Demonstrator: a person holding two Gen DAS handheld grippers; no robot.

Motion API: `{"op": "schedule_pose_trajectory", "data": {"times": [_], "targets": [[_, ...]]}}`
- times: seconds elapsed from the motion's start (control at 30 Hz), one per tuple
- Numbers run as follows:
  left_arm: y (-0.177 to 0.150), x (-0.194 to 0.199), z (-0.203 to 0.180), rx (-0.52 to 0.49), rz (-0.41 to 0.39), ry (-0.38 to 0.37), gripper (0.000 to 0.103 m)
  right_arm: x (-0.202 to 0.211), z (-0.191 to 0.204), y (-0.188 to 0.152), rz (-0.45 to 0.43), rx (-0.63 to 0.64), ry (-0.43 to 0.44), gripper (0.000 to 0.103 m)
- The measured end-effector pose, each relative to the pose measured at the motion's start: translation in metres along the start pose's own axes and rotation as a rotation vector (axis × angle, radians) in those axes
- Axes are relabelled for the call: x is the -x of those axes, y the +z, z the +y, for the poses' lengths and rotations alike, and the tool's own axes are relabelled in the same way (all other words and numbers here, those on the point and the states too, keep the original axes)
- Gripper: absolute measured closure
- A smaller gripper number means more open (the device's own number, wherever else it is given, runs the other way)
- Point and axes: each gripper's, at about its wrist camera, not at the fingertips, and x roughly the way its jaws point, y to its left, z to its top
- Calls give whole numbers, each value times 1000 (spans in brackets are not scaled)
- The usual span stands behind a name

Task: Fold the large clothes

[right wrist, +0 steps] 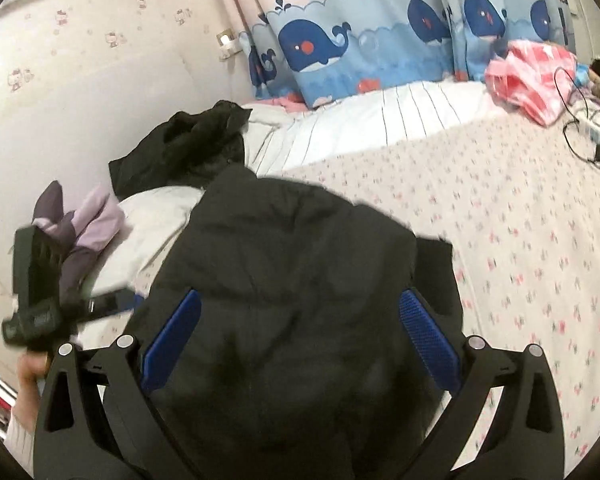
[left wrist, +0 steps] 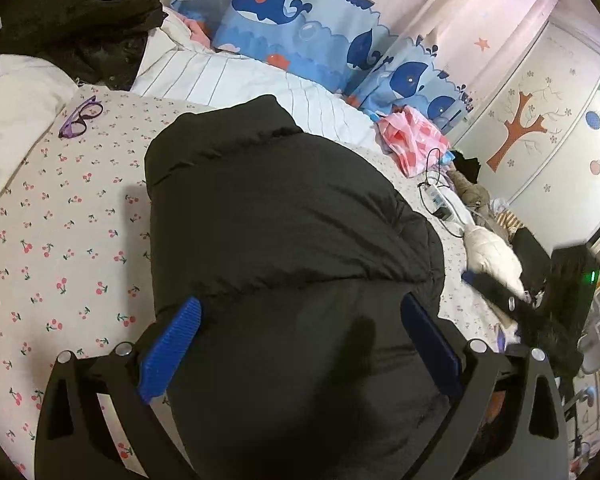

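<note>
Left wrist view: left gripper spread wide over the black puffer jacket, long axis running away; right gripper equally wide, equally near.

A child's bedroom at home is shown. A cherry-print bed sheet is spread below the gripper, and whale-print curtains are hung ahead.
</note>
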Motion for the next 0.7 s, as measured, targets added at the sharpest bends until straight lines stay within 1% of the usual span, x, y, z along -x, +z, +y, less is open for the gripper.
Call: {"op": "schedule_pose_trajectory", "data": {"times": [0.03, 0.07, 0.1, 0.13, 0.17, 0.2, 0.3, 0.5, 0.53, 0.57, 0.6, 0.63, 0.67, 0.7], "targets": [[-1, -1, -2, -12, 1, 11, 8, -10, 0, 4, -1, 12, -25, 7], [-2, -2, -4, -23, 3, 21, 8, -19, 0, 3, 14, 20, -69, 7], [-2, -2, -4, -31, 3, 28, 8, -44, -8, 0, 87, 21, -140, 7], [-3, -3, -5, -39, 4, 35, 8, -70, -18, -8, 170, -3, -137, 7], [-3, -4, -5, -44, 5, 39, 7, -93, -37, -21, 236, -92, -61, 7], [-3, -5, -5, -50, 8, 46, 8, -102, -47, -26, 238, -141, -41, 7], [-4, -11, -4, -63, 25, 73, 7, -100, -52, -28, 228, -114, -63, 7], [-6, -18, -7, -78, 33, 111, 7, -94, -57, -29, 228, -106, -53, 7], [-6, -19, -7, -80, 34, 119, 7, -88, -58, -26, 207, -104, -54, 7], [-7, -19, -7, -82, 35, 127, 7, -79, -58, -26, 158, -99, -51, 7], [-6, -19, -6, -82, 35, 132, 7, -65, -60, -24, 78, -92, -48, 7], [-7, -19, -5, -82, 35, 135, 7, -56, -63, -23, 33, -98, -61, 7], [-7, -19, -4, -81, 35, 136, 7, -53, -68, -23, 22, -110, -91, 7], [-7, -19, -3, -81, 34, 135, 7, -56, -73, -25, 40, -116, -113, 7]]}}
